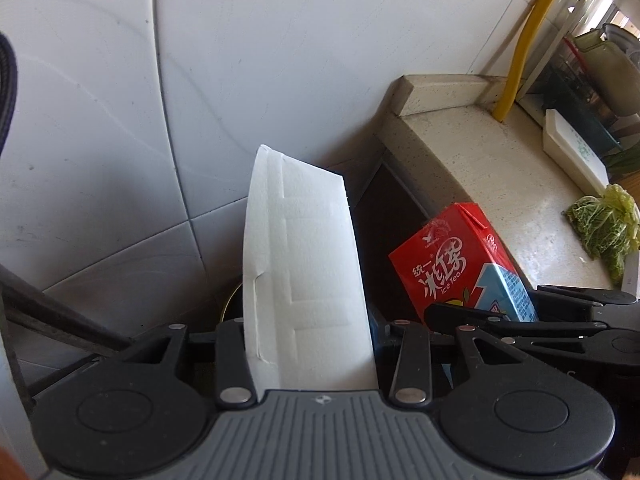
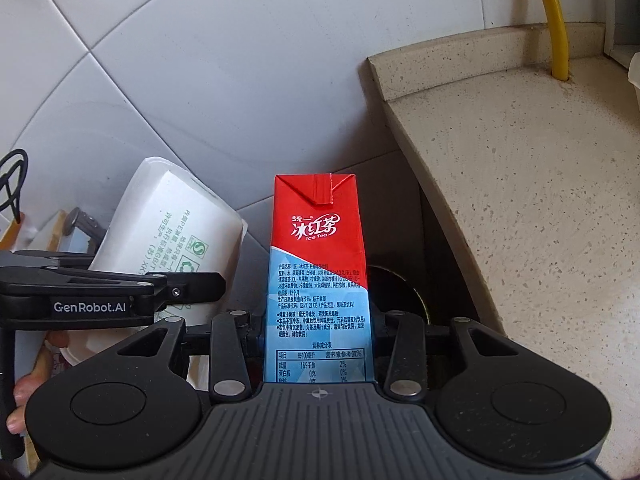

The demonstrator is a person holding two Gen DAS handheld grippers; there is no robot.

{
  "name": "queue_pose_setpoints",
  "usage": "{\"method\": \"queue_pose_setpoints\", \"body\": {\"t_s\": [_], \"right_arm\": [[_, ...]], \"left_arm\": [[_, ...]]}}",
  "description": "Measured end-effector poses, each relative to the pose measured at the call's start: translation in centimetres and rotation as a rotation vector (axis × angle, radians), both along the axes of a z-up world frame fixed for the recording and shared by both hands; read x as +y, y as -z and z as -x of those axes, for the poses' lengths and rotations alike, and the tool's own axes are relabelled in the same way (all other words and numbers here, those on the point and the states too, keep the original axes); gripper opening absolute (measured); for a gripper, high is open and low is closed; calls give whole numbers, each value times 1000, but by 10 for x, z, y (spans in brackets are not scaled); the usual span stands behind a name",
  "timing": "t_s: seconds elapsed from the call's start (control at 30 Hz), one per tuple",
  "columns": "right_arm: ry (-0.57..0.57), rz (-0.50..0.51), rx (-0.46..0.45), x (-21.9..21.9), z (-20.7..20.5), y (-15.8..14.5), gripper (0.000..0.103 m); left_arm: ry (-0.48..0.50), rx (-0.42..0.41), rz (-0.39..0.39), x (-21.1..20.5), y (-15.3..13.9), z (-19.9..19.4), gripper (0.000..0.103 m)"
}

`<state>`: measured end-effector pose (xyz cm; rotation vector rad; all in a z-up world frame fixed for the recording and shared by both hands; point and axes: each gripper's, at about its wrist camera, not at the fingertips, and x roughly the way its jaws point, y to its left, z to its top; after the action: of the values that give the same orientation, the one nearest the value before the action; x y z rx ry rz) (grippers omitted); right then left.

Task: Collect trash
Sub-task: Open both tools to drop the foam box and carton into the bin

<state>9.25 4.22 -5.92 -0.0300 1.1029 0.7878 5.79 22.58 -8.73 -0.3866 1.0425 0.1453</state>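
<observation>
Gripping: both grippers are loaded, one item each.
Left jaws: left gripper (image 1: 308,344) narrowly parted, clamped on a white paper box (image 1: 304,272); the box stands up between the jaws and fills the gap.
Right jaws: right gripper (image 2: 318,344) narrowly parted, clamped on a red and blue ice tea carton (image 2: 318,280); carton upright, folded top pointing away from the camera.
Cross view: in the left wrist view the ice tea carton sits to the right with the right gripper's black links around its base; in the right wrist view the white paper box, green print on its side, tilts at left behind the left gripper's body.
Container: dark round opening (image 2: 394,292) low behind the carton, beside the counter; contents cannot be told.
Counter: speckled stone counter (image 2: 520,200) at right, yellow pipe (image 2: 554,20) rising from it; bagged greens (image 1: 604,228) and a white tray (image 1: 572,148) lie on it.
Background: white tiled wall (image 1: 280,60).
Hand pose: both grippers side by side, angled steeply down; fingers (image 2: 24,396) visible at lower left of the right view.
</observation>
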Motion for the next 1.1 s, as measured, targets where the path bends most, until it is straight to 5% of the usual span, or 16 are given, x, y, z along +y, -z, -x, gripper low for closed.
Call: {"method": "queue_pose_setpoints", "body": {"t_s": [0.57,1.1], "right_arm": [[47,39,29,5,-12,18,55],[172,-55,-55,-63,1,-46,65]], "left_arm": [[-9,117,19,4,47,-39,55],[123,-37,52,-27,-11,-27,55]]}}
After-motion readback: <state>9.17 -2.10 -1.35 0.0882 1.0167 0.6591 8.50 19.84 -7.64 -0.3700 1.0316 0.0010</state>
